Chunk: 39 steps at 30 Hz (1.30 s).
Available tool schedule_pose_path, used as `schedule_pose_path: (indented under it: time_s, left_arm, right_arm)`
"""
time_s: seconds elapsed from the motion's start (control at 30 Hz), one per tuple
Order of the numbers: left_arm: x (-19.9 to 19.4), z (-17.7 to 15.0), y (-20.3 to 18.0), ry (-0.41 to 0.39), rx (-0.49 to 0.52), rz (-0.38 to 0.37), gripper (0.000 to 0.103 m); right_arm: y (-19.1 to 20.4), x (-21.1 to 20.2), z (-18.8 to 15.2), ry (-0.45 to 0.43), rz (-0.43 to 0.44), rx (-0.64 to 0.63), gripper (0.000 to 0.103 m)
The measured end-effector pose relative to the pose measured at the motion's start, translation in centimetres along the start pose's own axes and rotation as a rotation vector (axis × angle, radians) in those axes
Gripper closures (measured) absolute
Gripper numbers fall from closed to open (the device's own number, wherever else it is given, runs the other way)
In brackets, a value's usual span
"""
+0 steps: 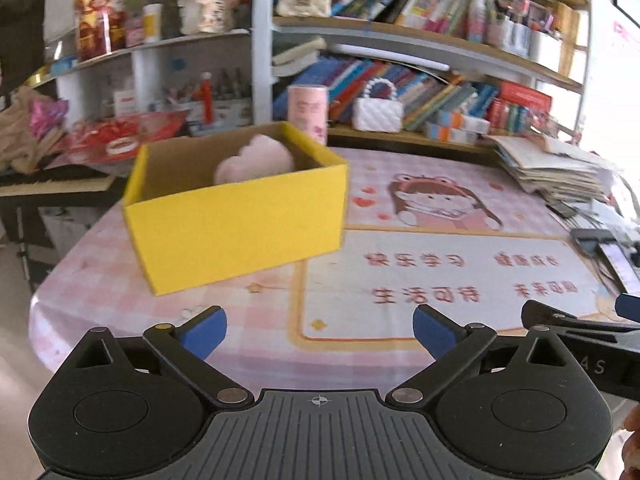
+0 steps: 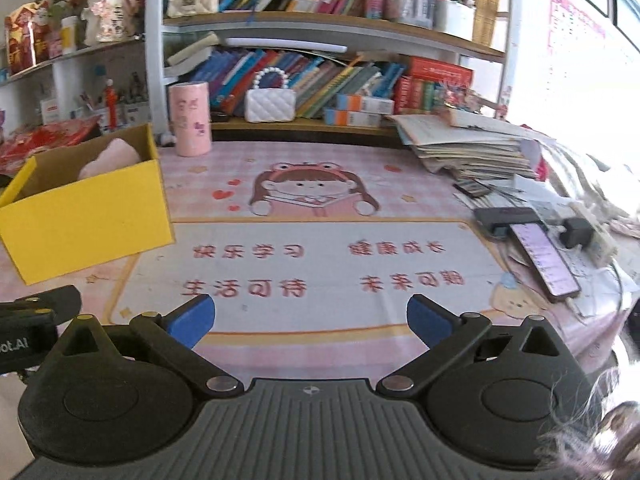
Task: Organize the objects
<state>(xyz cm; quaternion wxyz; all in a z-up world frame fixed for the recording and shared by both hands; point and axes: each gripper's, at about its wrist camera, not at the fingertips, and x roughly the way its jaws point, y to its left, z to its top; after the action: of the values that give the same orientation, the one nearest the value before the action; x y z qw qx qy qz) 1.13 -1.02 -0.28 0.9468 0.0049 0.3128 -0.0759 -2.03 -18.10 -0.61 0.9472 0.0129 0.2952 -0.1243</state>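
Note:
An open yellow box (image 1: pixel 236 232) stands on the left part of the pink checked table mat (image 1: pixel 440 184); a soft pink thing (image 1: pixel 256 158) lies inside it. The same yellow box (image 2: pixel 88 216) with the pink thing (image 2: pixel 110 158) shows at the left of the right wrist view. My left gripper (image 1: pixel 320 334) hovers over the table's near edge, open and empty, the box ahead and to its left. My right gripper (image 2: pixel 310 322) is open and empty over the printed mat (image 2: pixel 320 200), to the right of the box. Part of the right gripper (image 1: pixel 580 324) shows at the right edge of the left wrist view.
A pink cylinder (image 2: pixel 190 120) and a white quilted bag (image 2: pixel 270 102) stand at the table's back by the bookshelf (image 2: pixel 340 24). A stack of papers (image 2: pixel 472 144), a lit phone (image 2: pixel 544 258) and a charger (image 2: pixel 576 232) crowd the right side. Red packaging (image 1: pixel 116 140) lies left.

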Motion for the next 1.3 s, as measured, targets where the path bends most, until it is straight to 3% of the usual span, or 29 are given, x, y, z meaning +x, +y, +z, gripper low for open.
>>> schedule_pose_path:
  time_s: [0.17,0.47,1.3]
  left_arm:
    - [0.2,0.1,-2.2,0.000,0.049,-0.016,0.002]
    - [0.8,-0.1,-4.9,0.023,0.108,0.028,0.002]
    - [0.8,-0.2,-4.4,0.038,0.069,0.165,0.002]
  right_arm:
    - [-1.8,-0.4,-0.5,0.011,-0.047,0.017,0.000]
    - [-4.4,-0.2,-0.6,0.027,-0.083,0.052,0.000]
    - [-2.0,0.3,-0.6,0.045,-0.066,-0.010,0.000]
